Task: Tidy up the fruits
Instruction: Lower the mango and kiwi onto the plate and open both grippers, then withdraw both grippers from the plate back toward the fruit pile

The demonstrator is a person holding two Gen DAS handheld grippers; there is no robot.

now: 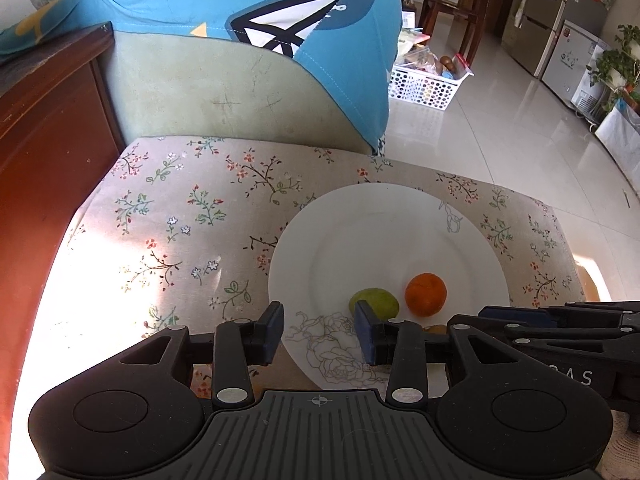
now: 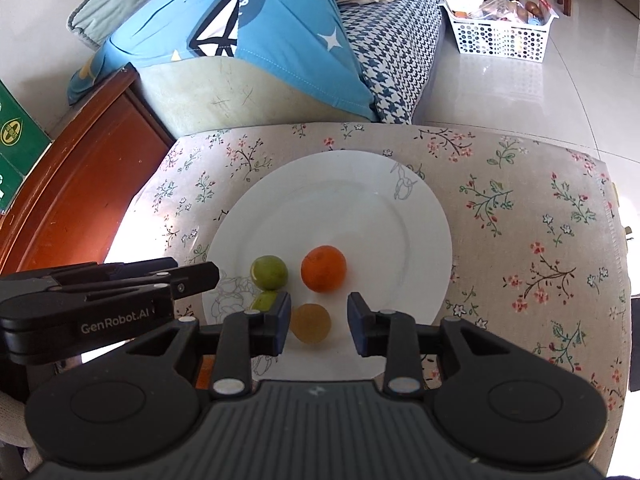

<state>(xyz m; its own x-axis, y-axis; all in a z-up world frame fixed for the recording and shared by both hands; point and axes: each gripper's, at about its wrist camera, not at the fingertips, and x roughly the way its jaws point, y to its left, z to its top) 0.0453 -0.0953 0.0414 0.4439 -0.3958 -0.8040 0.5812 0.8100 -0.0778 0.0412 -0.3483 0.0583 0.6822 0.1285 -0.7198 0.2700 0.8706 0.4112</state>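
Note:
A white plate (image 2: 360, 200) sits on a floral tablecloth. On it lie an orange (image 2: 323, 268), a green fruit (image 2: 269, 272), a second green fruit (image 2: 265, 301) half hidden by my finger, and a yellow-brown fruit (image 2: 311, 323). My right gripper (image 2: 319, 323) is open, its fingers either side of the yellow-brown fruit, not touching it. My left gripper (image 1: 319, 332) is open and empty over the plate's (image 1: 380, 232) near rim, just short of the green fruit (image 1: 374, 303) and the orange (image 1: 425, 294). The left gripper also shows in the right wrist view (image 2: 208, 276).
A sofa with a blue cushion (image 2: 248, 28) stands behind the table. A red-brown wooden cabinet (image 2: 80, 184) is at the left. A white basket (image 2: 500, 32) of goods sits on the tiled floor. The tablecloth (image 2: 540, 240) stretches right of the plate.

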